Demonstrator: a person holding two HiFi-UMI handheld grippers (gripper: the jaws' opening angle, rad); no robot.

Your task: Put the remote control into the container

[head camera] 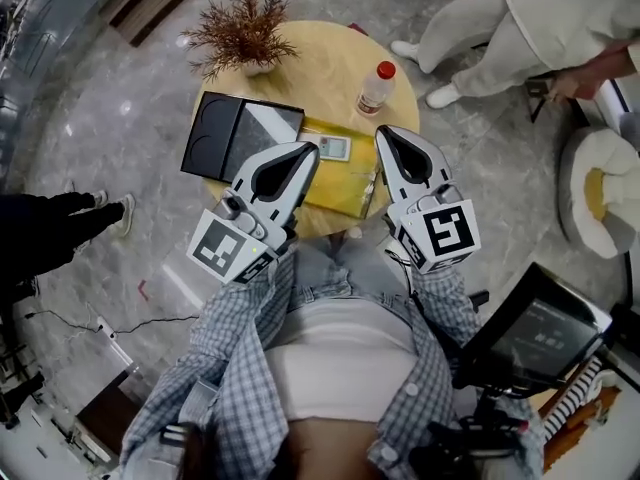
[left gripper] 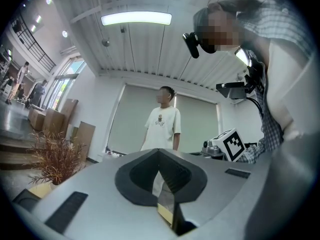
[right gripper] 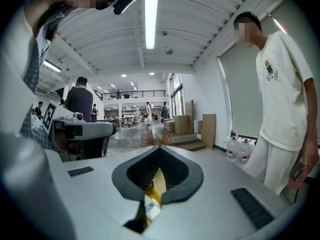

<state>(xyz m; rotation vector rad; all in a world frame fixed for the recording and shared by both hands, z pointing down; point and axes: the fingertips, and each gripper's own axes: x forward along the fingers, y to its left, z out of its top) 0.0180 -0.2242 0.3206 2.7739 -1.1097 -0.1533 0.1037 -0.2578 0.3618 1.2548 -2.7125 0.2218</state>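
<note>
A small white remote control (head camera: 333, 147) lies on a yellow mat (head camera: 345, 183) on the round wooden table (head camera: 320, 58). To its left lies a black container (head camera: 215, 136), open and flat, with a grey inner half (head camera: 268, 131). My left gripper (head camera: 308, 151) hangs shut above the table's near edge, its tip just left of the remote. My right gripper (head camera: 385, 132) is shut too, just right of the remote. Neither holds anything. In the right gripper view the remote (right gripper: 150, 207) and the mat (right gripper: 158, 183) show through the gap under the shut jaws.
A dried plant (head camera: 243, 30) in a pot stands at the table's far left, and a red-capped bottle (head camera: 377, 87) at its right. A person in pale clothes (head camera: 520, 28) stands beyond the table. Dark legs (head camera: 60, 218) are at left, a screen (head camera: 535, 333) at lower right.
</note>
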